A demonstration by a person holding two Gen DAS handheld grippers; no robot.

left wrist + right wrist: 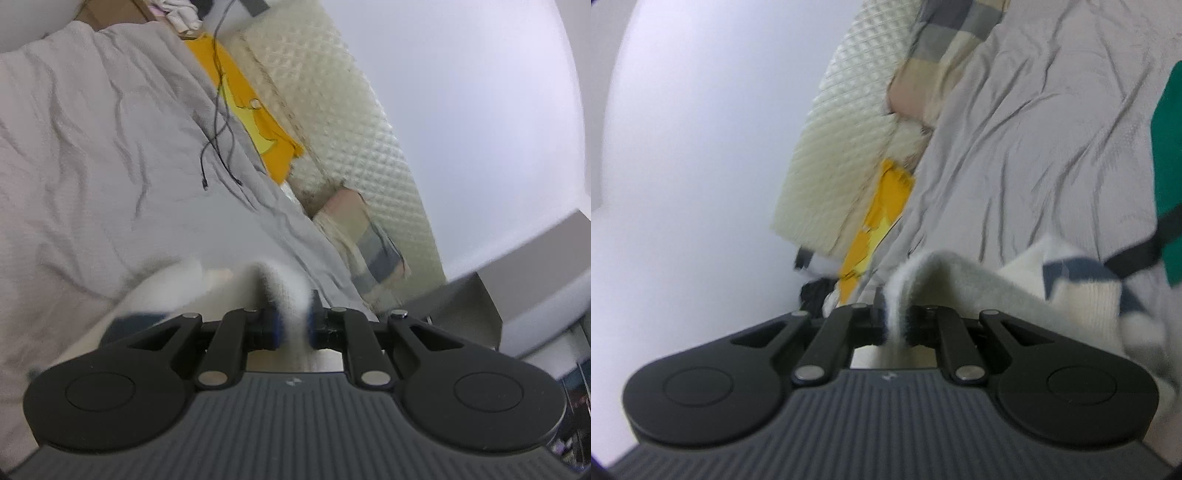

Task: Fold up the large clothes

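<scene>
A white knit sweater (284, 286) with dark blue patches is pinched at one edge by my left gripper (291, 328), which is shut on it, the fabric bunched between the blue-padded jaws. In the right wrist view the same white sweater (960, 275) with blue blocks drapes to the right, and my right gripper (894, 325) is shut on a fold of its edge. Both grippers hold the sweater above a bed covered by a wrinkled grey sheet (110, 147). Most of the sweater hangs below the grippers, out of sight.
A yellow cloth (255, 118) lies along the bed's edge beside a cream quilted headboard (332, 110). Thin black cables (221, 110) trail over the sheet. A checked pillow (960, 22) and a green item (1169, 166) lie on the bed. White wall (683, 147) beyond.
</scene>
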